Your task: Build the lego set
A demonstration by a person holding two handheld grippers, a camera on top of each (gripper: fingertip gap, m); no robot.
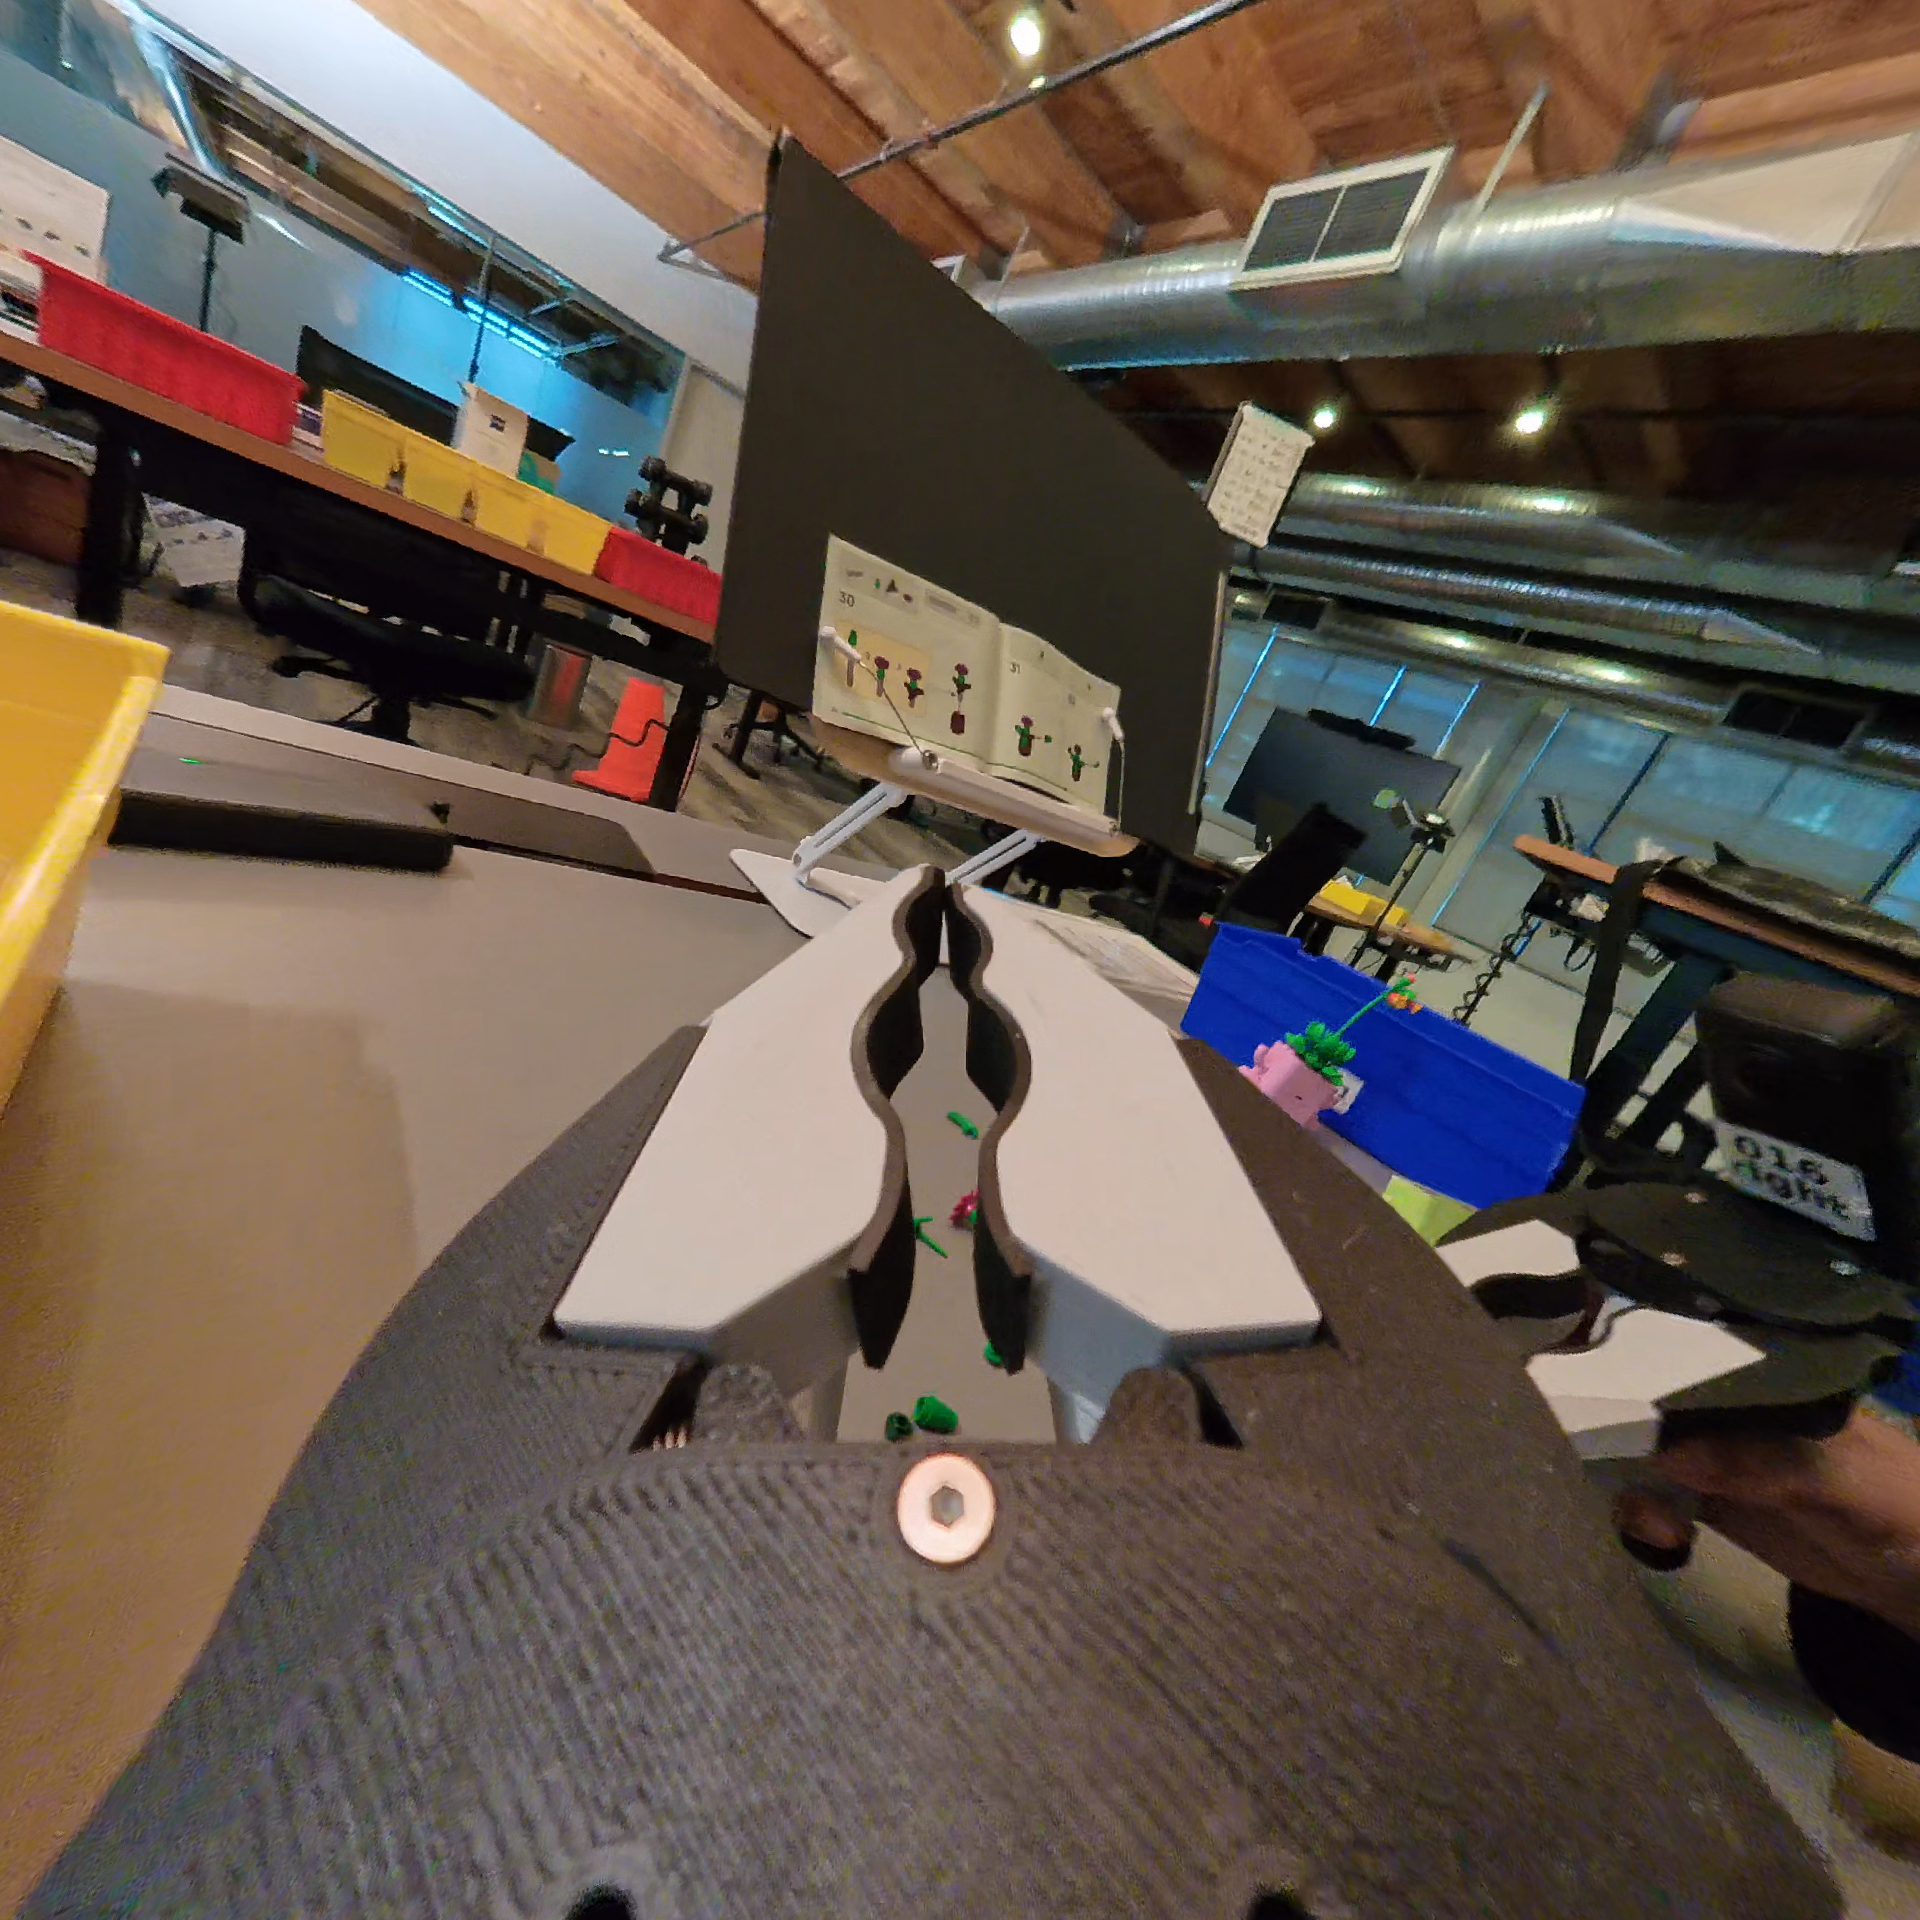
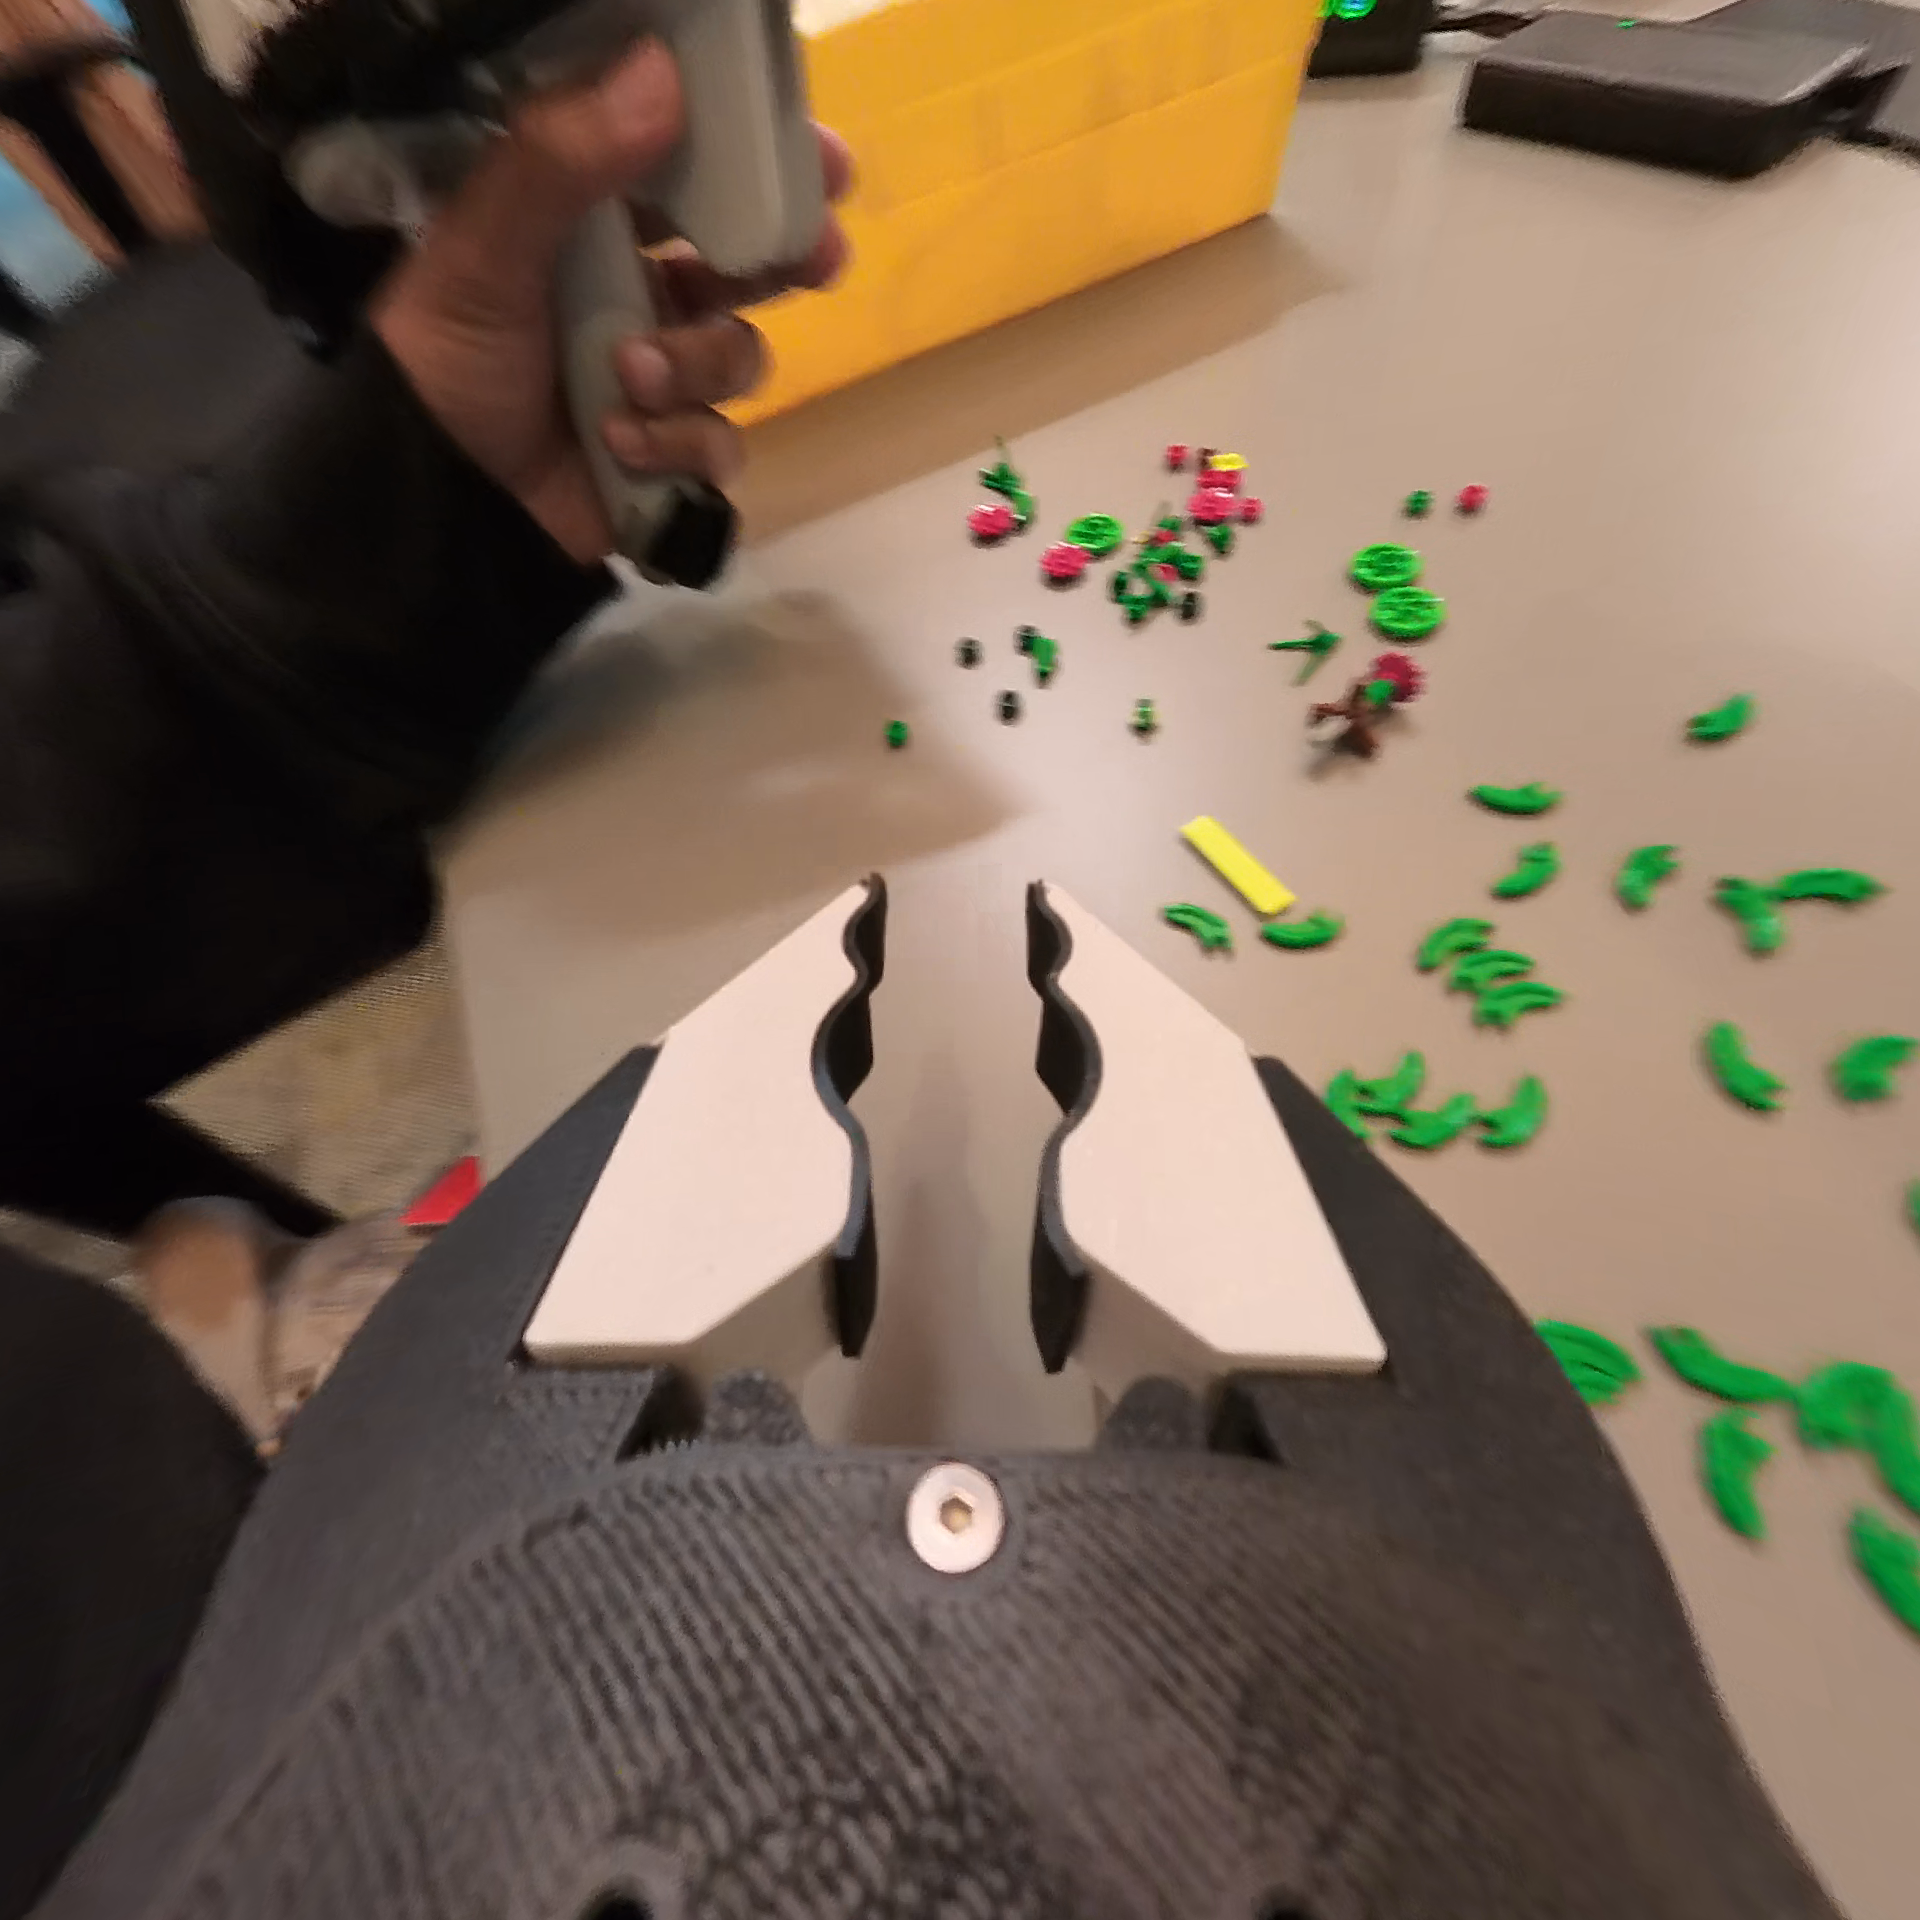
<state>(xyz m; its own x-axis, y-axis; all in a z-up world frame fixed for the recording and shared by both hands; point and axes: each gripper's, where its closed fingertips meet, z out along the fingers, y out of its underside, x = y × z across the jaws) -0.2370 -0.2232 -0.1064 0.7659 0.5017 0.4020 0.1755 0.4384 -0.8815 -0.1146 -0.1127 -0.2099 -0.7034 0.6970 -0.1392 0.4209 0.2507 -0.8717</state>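
Lego pieces (image 2: 1496, 977) lie loose over the grey bench (image 2: 1558, 364), well to the right of the right gripper (image 2: 956, 899); going left to right in the right wrist view, a person's hand (image 2: 582, 312) in a dark sleeve grips the handle of the other tool up at the far left, blurred; behind it stands a yellow bin (image 2: 1039, 177) on the bench; then comes a cluster of pink and green bits (image 2: 1143, 540), two green round pieces (image 2: 1397, 592), a small brown stem with a pink top (image 2: 1371, 696), a flat yellow piece (image 2: 1236, 864), and a wide scatter of green leaf pieces (image 2: 1486, 977) running to the right edge; the right gripper's jaws stand spread with only bare bench between them.

From the left wrist view, left to right: a yellow bin (image 1: 52, 810) at the edge of the bench; the left gripper (image 1: 943, 883) with its jaws nearly pressed together at the tips and nothing pinched, a few green bits showing through the gap lower down; past its tips an open instruction booklet (image 1: 966, 686) on a white stand (image 1: 935, 821) before a black board (image 1: 935, 436); to the right a pink pot with a green plant and a long stem (image 1: 1314, 1070), built already, in front of a blue bin (image 1: 1455, 1081); the right gripper (image 1: 1621, 1340) shows at the far right.
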